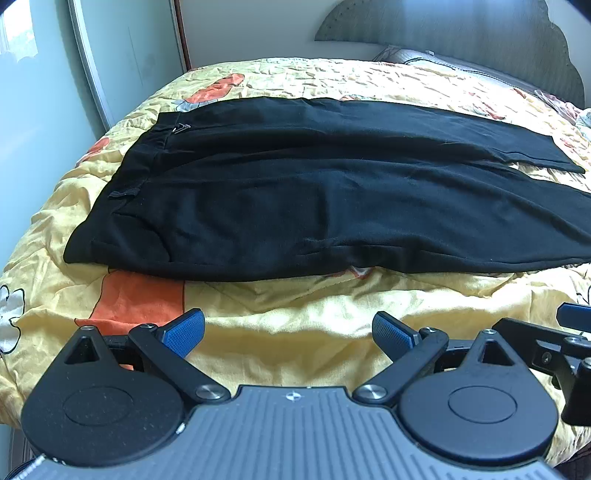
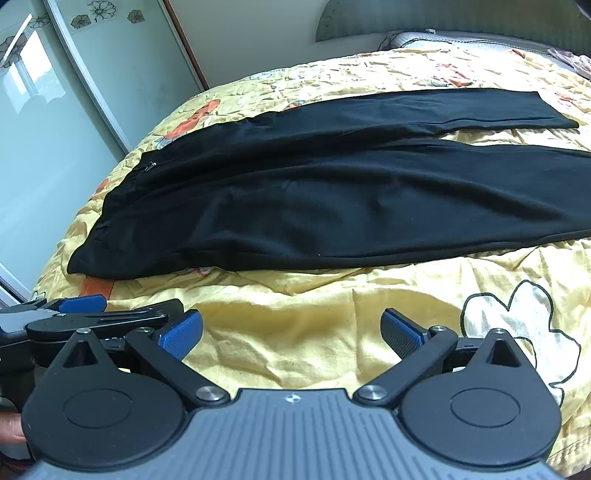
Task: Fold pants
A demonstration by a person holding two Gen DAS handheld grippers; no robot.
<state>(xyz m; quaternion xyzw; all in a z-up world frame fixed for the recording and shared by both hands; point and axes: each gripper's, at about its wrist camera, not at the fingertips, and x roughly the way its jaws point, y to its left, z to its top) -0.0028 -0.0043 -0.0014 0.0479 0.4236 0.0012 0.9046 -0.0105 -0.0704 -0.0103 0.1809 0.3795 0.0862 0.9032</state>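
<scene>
The pants (image 1: 314,192) lie flat across the middle of both frames, waistband toward the left edge and the two legs running off to the right. We read this as the unfolded starting layout: the legs lie side by side, parting toward the cuffs, with a thin wedge of cover showing between them at the right of the right wrist view. The cloth is a matte black knit, soft and limp, with shallow wrinkles; a small metal clasp (image 1: 181,128) glints near the waistband at upper left.

Under the pants lies a bedspread (image 1: 295,325), yellow crinkled cotton with orange patches and outlined white flowers. It gives a broad, soft working surface. At the far end, top right, we see a scalloped headboard (image 1: 443,33); a mirrored sliding door (image 2: 55,110) fills the left.

The left gripper (image 1: 288,332) hovers low in the frame, short of the near pants edge, its blue ribbed pads spread wide and holding nothing. The right gripper (image 2: 291,332) stands likewise, spread and empty, beside it. We judge both are posed for a first grasp on the near leg.
</scene>
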